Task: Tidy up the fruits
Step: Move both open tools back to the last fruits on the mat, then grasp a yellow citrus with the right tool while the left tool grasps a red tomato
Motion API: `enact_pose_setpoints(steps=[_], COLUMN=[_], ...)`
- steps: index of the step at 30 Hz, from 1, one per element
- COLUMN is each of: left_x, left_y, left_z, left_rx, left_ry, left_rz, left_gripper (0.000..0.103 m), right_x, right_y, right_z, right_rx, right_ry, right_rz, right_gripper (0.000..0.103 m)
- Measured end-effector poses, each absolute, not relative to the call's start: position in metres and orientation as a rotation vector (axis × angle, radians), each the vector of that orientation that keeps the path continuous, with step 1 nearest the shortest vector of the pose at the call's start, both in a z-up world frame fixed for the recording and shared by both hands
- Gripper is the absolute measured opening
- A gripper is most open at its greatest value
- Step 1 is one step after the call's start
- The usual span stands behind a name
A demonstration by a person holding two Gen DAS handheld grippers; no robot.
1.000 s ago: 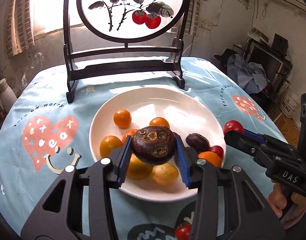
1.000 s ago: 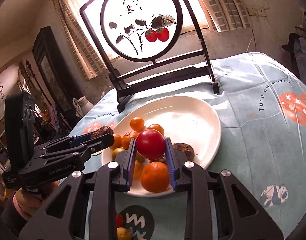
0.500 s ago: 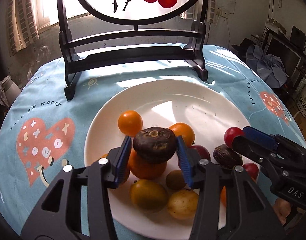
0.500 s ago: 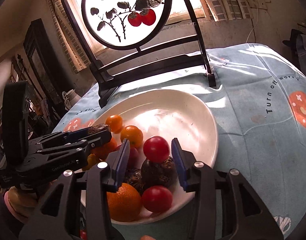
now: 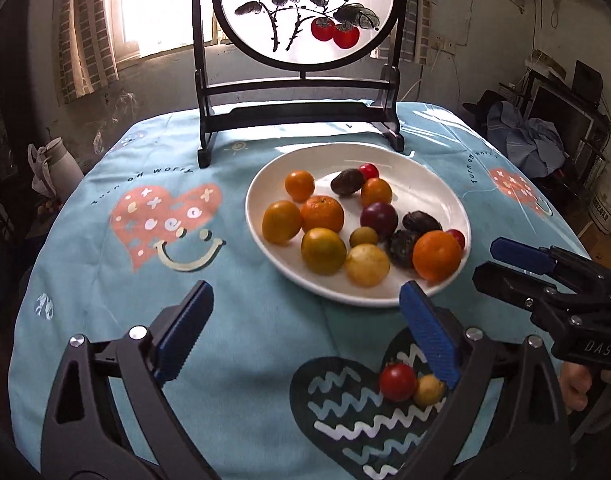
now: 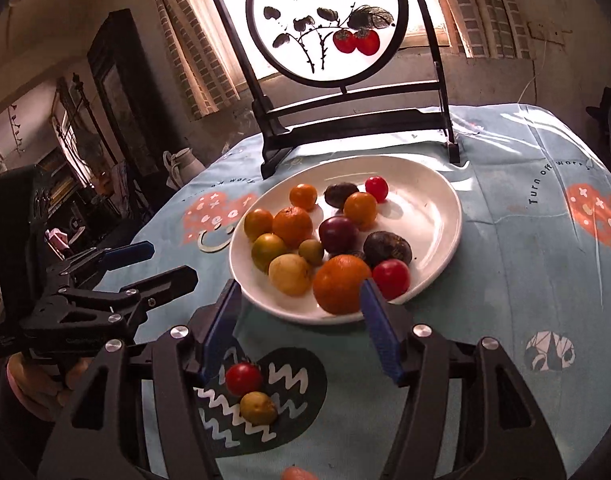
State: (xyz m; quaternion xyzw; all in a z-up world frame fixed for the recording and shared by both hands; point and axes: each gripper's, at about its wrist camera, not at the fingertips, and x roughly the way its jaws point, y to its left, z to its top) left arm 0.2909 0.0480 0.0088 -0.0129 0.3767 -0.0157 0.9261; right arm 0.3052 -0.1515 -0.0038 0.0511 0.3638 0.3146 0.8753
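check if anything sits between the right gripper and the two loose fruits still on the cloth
Nothing visible does. The red tomato and small yellow fruit lie on bare tablecloth, just below and left of the open right gripper. The plate lies beyond them.

The plate (image 5: 445,184) is plain white, holding orange, yellow, dark purple and red fruits. The tablecloth (image 5: 105,280) is light blue, printed with coral hearts and a dark teal heart with white zigzags (a red tomato (image 5: 397,376) and a yellow fruit (image 5: 429,390) lie on it). Both grippers are black with blue pads (image 5: 183,334).
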Motion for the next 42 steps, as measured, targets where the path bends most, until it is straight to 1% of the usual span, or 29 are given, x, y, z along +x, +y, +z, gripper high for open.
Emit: enact_pose_setpoints(steps=[5, 8, 12, 20, 24, 25, 28, 35, 38, 40, 42], left_x=[0.249, 0.250, 0.249, 0.249, 0.249, 0.249, 0.249, 0.249, 0.246, 0.244, 0.245], left_y=[0.059, 0.067, 0.084, 0.097, 0.094, 0.094, 0.094, 0.065, 0.037, 0.021, 0.010], left_z=[-0.019, -0.029, -0.023, -0.021, -0.020, -0.020, -0.022, -0.028, -0.032, -0.036, -0.040], left_rx=[-0.064, -0.078, -0.146, -0.214, -0.204, -0.199, -0.189, -0.100, -0.009, 0.045, 0.068], left_ry=[0.735, 0.785, 0.759, 0.771, 0.765, 0.765, 0.762, 0.784, 0.787, 0.790, 0.800], left_rz=[-0.004, 0.009, 0.051, 0.066, 0.067, 0.071, 0.085, -0.053, -0.155, -0.203, -0.249], left_gripper=[0.097, 0.097, 0.097, 0.097, 0.097, 0.097, 0.097, 0.095, 0.082, 0.064, 0.056], right_x=[0.270, 0.257, 0.246, 0.251, 0.249, 0.249, 0.247, 0.253, 0.256, 0.258, 0.258], right_y=[-0.138, -0.123, -0.104, -0.096, -0.090, -0.090, -0.096, -0.134, -0.148, -0.153, -0.156], right_z=[-0.020, -0.029, -0.041, -0.055, -0.062, -0.064, -0.058, -0.021, -0.014, -0.012, -0.012], right_rx=[-0.001, -0.111, -0.239, -0.268, -0.314, -0.324, -0.304, -0.076, -0.004, 0.012, 0.029], right_ry=[0.805, 0.820, 0.822, 0.851, 0.863, 0.869, 0.867, 0.808, 0.809, 0.805, 0.809], right_rz=[0.693, 0.702, 0.717, 0.718, 0.699, 0.697, 0.698, 0.678, 0.665, 0.653, 0.646], right_gripper=[0.062, 0.061, 0.053, 0.044, 0.035, 0.030, 0.028, 0.028, 0.028, 0.028, 0.028])
